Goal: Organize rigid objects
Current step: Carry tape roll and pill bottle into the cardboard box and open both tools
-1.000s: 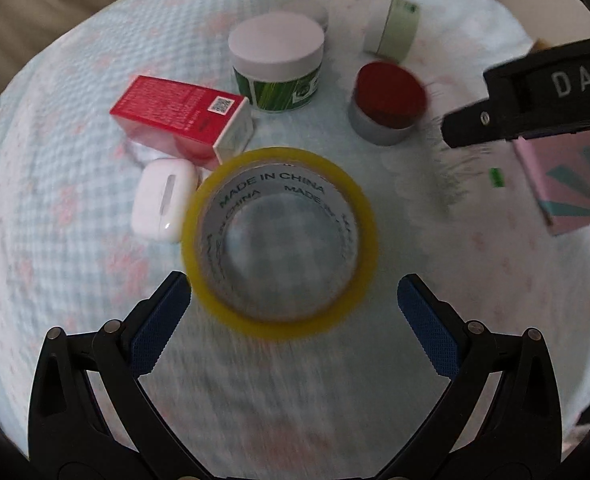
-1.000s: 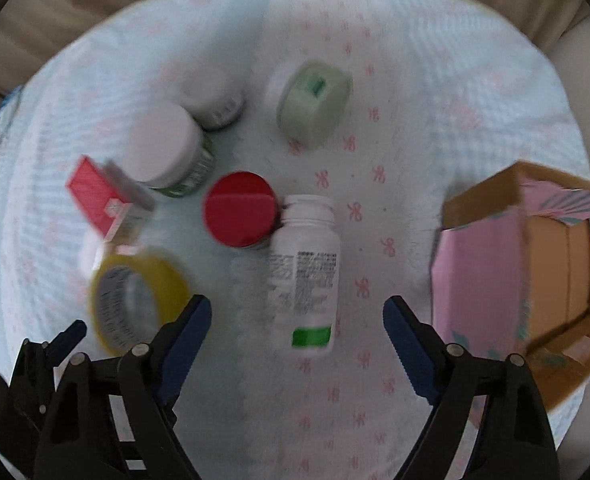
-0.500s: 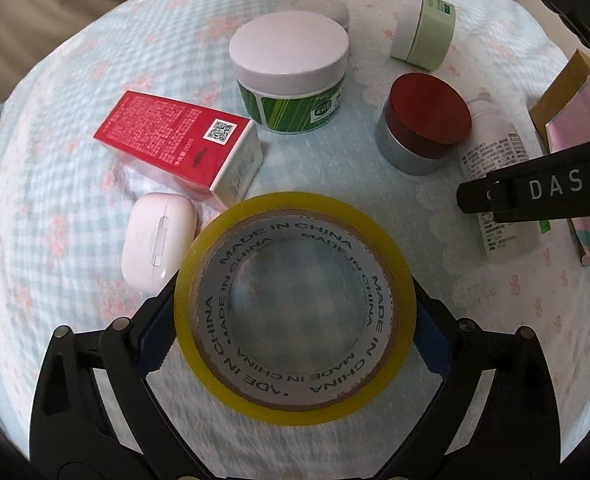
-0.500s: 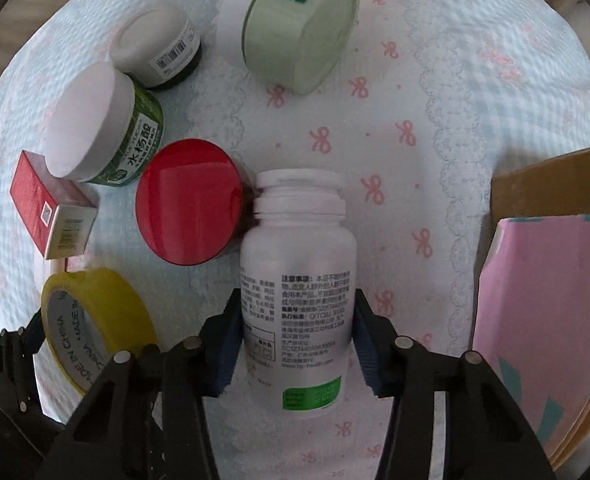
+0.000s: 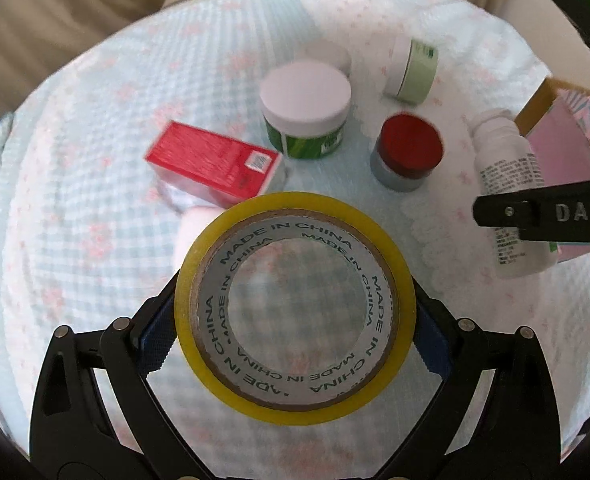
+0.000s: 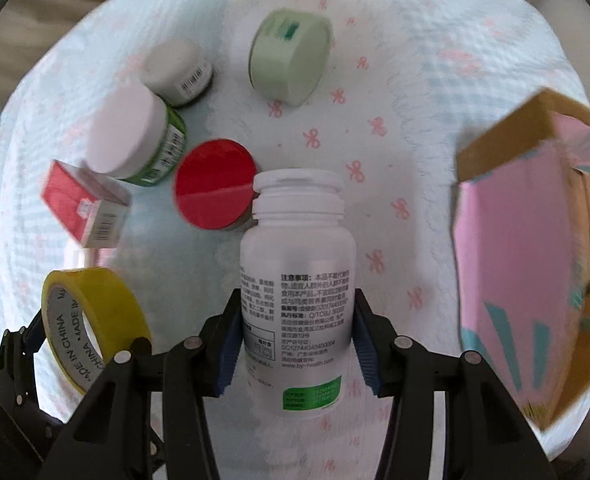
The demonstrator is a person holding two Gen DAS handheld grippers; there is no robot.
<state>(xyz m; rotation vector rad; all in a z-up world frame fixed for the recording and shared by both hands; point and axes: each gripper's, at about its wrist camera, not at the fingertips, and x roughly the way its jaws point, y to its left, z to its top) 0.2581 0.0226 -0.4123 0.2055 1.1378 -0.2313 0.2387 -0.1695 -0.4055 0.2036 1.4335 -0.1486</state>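
Note:
My left gripper (image 5: 295, 332) is shut on a yellow tape roll (image 5: 295, 372), held above the blue-and-white cloth; the roll also shows in the right wrist view (image 6: 91, 320). My right gripper (image 6: 297, 344) is shut on a white pill bottle (image 6: 297, 276), lifted off the cloth, cap pointing away. In the left wrist view the bottle (image 5: 507, 168) hangs at the right beside the pink box (image 5: 563, 148). The open pink cardboard box (image 6: 527, 264) stands right of the bottle.
On the cloth lie a red carton (image 5: 211, 164), a green jar with white lid (image 5: 305, 112), a red-lidded jar (image 5: 409, 152), a pale green tin on its side (image 5: 413, 70), a small white-lidded jar (image 6: 177, 72) and a white earbud case (image 5: 191, 232).
Both grippers rose from the cloth with their loads: the left with the tape roll, the right with the pill bottle. The view of the table objects shrank and shifted.

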